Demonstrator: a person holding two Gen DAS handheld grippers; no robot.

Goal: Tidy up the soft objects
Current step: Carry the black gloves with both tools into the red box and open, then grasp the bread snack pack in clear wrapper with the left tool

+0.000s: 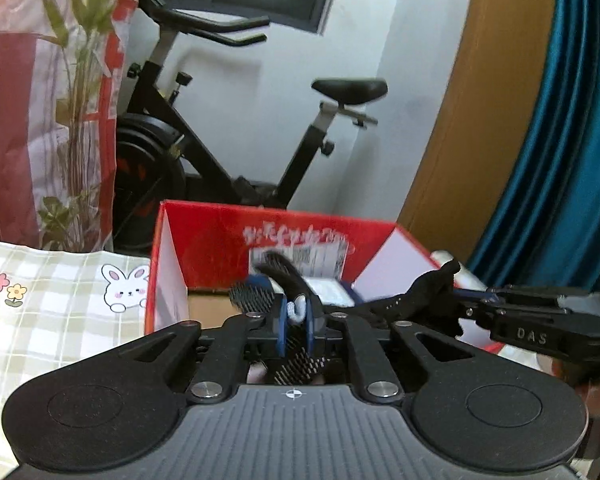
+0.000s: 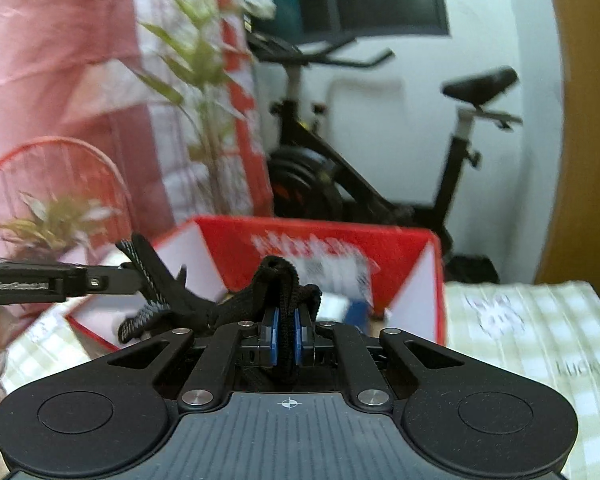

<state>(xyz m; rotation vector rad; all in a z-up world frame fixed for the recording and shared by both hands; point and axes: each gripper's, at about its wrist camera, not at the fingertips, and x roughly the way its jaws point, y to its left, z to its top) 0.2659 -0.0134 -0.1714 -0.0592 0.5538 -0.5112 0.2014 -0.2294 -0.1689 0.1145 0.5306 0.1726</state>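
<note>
i have a black knitted garment [image 2: 288, 312], looks like a glove or sock with grey-tipped parts, strung between both tools above the red cardboard box [image 1: 284, 236]. the right gripper [image 2: 287, 334] is pinched nearly closed on a fold of it, fabric bunched between the blue pads [image 2: 275, 336] and poking up above them. the left gripper [image 1: 296, 320] has its jaws only a sliver apart, and some black ribbed fabric plus a small white bit sit between its pads; i can't tell if the pads are really pressing on it.

where it is: the garment hangs over the box's near edge, not down inside. the box sits on a checked tablecloth [image 1: 48, 300] with a bunny print, and some small items lie in the box bottom, too blurred to name.

risks as i judge them:
- the left hold looks loose. if that end slips, the fabric swings on the right tool alone and drapes over the box wall or lands on the cloth.
- soft knit stretches, so pulling the tools apart could yank it out of one pad pair.
- the loose grey-tipped ends dangle near the box rim and could snag there.
- both views are motion-blurred, so judging the drop point over the opening is shaky. release too near the rim and it falls outside.
</note>
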